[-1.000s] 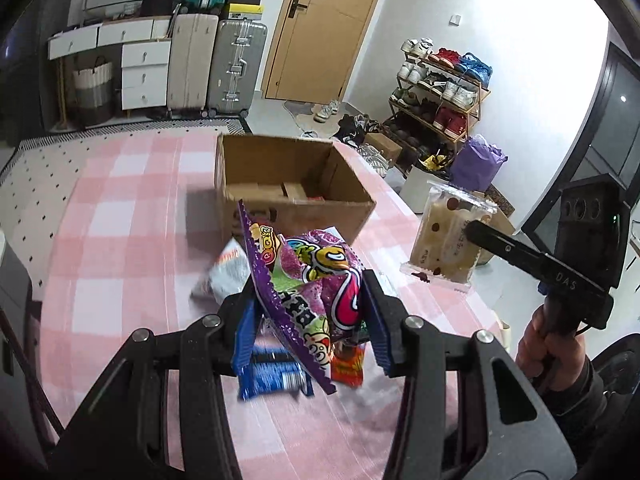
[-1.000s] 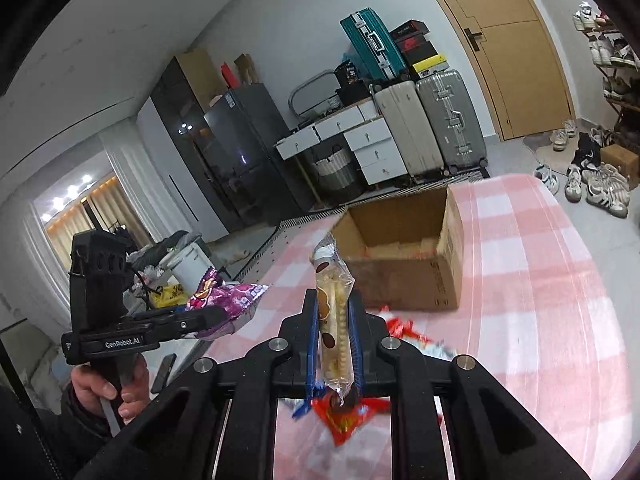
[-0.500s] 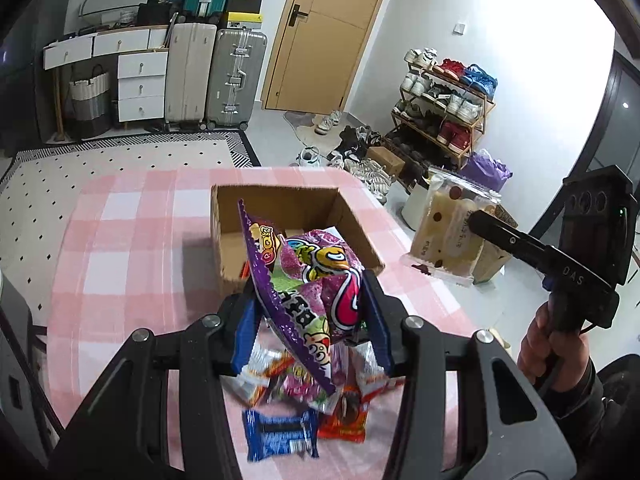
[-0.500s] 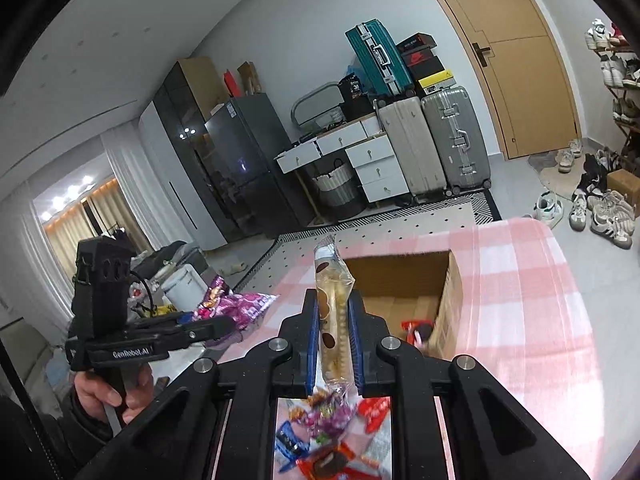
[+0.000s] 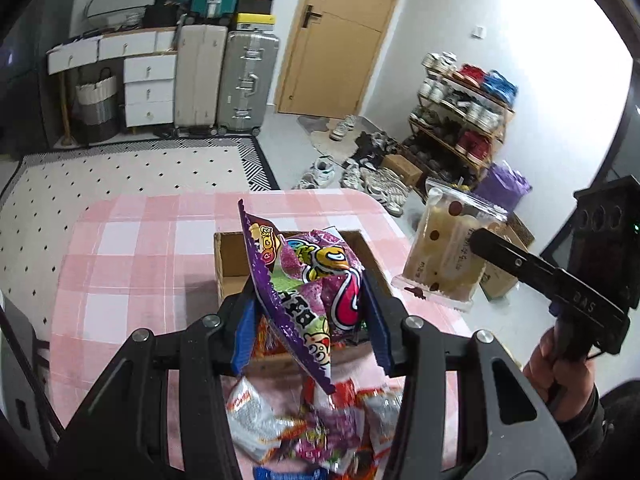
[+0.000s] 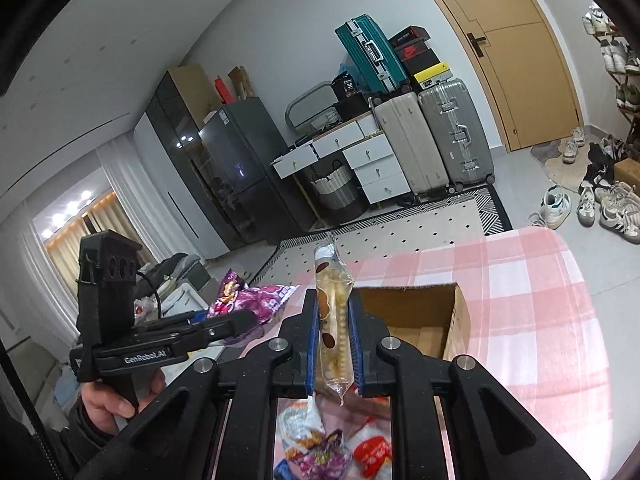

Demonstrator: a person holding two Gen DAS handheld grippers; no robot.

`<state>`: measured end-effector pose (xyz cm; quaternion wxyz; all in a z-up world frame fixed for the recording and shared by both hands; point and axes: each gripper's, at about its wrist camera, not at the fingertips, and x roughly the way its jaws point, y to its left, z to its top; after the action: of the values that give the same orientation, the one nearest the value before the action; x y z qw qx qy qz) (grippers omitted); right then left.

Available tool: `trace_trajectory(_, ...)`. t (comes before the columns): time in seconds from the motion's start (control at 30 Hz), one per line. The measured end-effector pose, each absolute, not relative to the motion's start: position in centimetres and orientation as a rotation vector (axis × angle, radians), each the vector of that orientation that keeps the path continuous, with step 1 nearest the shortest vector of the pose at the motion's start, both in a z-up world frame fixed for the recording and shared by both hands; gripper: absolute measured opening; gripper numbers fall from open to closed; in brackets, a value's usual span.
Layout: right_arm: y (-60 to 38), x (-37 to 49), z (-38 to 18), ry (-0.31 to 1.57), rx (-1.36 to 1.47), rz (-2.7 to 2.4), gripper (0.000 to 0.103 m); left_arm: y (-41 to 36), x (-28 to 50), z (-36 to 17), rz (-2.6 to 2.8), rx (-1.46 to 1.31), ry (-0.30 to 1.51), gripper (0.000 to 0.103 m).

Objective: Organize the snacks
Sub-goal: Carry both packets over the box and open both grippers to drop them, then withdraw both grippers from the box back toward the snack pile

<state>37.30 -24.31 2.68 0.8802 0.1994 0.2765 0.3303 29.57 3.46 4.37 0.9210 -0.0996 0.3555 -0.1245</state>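
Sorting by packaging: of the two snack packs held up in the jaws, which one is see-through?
The clear pack of pale cakes, pinched edge-on in the right gripper. The left gripper holds an opaque purple cartoon bag.

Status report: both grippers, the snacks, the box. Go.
Left gripper shut on purple snack bag. Right gripper shut on clear cake packet. Cardboard box open ahead, nothing blocking it.

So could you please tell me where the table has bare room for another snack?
Bare cloth lies left of the box and beyond it to the far edge; also right of it. The near side is crowded with loose snacks.
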Motion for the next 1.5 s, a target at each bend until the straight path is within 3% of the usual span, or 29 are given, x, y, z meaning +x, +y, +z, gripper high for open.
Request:
trace_trajectory(0.6, -19.6, 44.9, -5.6, 0.748, 0.377, 0.678, 0.014, 3.7, 38.7, -6.7, -0.259, -0.22, 0.884, 0.044)
trace_trajectory(0.87, -19.3, 46.0, -8.0, 0.784, 0.372, 0.656, 0.014, 3.6, 40.4, -9.2, -0.282, -0.237, 0.914, 0.045)
trace_trajectory(0.93, -19.3, 46.0, -8.0, 0.784, 0.359, 0.642, 0.015, 3.6, 40.6, -9.1, -0.273, -0.241, 0.918, 0.055)
trace_trajectory(1.0, -19.3, 45.9, -7.9, 0.782, 0.349, 0.635, 0.026, 4.0, 40.6, -9.0, -0.243, -0.255, 0.919, 0.073)
trace_trajectory(1.03, -19.4, 45.7, -7.7, 0.775, 0.345, 0.618, 0.039, 4.2, 40.6, -8.9, -0.233, -0.257, 0.913, 0.081)
trace_trajectory(1.07, -19.6, 45.5, -7.5, 0.761, 0.346, 0.613, 0.057, 4.3, 40.3, -8.5, -0.228, -0.254, 0.9, 0.082)
trace_trajectory(1.13, -20.0, 44.7, -6.5, 0.708, 0.342, 0.621, 0.081, 4.3, 39.9, -7.9, -0.231, -0.25, 0.885, 0.082)
trace_trajectory(1.17, -20.2, 44.3, -6.0, 0.684, 0.332, 0.615, 0.085, 4.2, 39.7, -7.8, -0.23, -0.249, 0.881, 0.082)
trace_trajectory(1.5, -21.6, 42.1, -3.0, 0.629, 0.32, 0.59, 0.085, 4.3, 36.5, -5.1, -0.206, -0.22, 0.839, 0.082)
